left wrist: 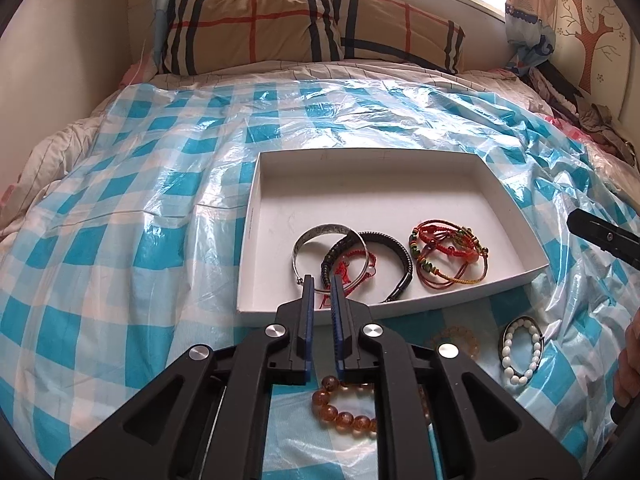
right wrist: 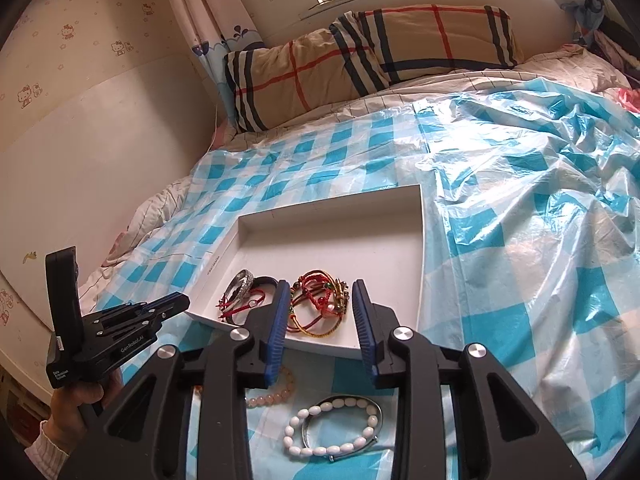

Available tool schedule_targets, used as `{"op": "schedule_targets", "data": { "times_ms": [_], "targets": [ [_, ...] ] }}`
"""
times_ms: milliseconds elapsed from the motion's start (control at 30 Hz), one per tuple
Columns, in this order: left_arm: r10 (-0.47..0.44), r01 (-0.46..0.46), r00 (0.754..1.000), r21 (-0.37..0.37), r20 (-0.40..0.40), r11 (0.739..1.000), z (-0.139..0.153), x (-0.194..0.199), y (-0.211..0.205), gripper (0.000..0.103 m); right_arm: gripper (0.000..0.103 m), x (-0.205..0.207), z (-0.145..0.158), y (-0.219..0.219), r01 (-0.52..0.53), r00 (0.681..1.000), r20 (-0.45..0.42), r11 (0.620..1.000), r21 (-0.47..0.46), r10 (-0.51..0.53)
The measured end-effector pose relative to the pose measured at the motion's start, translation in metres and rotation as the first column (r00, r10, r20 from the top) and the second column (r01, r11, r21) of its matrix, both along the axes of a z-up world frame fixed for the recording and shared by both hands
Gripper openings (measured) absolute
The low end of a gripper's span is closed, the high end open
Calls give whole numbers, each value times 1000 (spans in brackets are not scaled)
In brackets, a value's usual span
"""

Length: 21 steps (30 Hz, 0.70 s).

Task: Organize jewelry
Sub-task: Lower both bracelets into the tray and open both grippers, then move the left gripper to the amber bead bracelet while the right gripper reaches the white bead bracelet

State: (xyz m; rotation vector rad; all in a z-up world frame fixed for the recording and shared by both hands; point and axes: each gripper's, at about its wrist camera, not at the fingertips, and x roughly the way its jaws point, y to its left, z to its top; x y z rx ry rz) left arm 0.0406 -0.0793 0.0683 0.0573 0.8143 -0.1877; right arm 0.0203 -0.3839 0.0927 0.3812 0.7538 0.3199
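Several bracelets, smooth silver bangle (left wrist: 329,258), braided black band (left wrist: 394,264) and knotted red cords (left wrist: 448,258), lie in a shallow white cardboard tray (left wrist: 256,216) on crinkled checked plastic (left wrist: 120,240). Left gripper (left wrist: 322,285) looks nearly closed, seemingly empty; right gripper (right wrist: 320,300) is parted, empty. Amber beads (left wrist: 344,408) sit partly hidden.

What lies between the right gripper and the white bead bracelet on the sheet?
Nothing visible. The right gripper hangs with jaws parted over the white bead bracelet, which lies in the open on the checked sheet, outside the white tray.

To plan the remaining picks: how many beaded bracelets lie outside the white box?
3: amber bracelet nearest the left camera, peach bracelet up and right of it, white bracelet farthest right. More may be hidden.
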Motion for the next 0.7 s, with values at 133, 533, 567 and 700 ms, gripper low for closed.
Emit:
{"op": "schedule_targets", "data": {
  "times_ms": [133,533,567,700],
  "targets": [
    [2,-2,1000,5,-18,1000,-5,-11,5,16,34,-14,-5,-2,3,999,-35,1000,-5,-4],
    [6,-1,995,49,-99,999,-29,-42,25,31,35,-34,-43,3,-28,983,-182,996,-87,11],
    [4,1,994,53,-105,999,-30,-44,26,31,35,-34,-43,1,-26,982,-187,996,-85,10],
    [-19,27,993,68,-119,997,-35,-54,27,34,36,-39,-39,15,-111,980,-173,989,-94,94]
  ]
}}
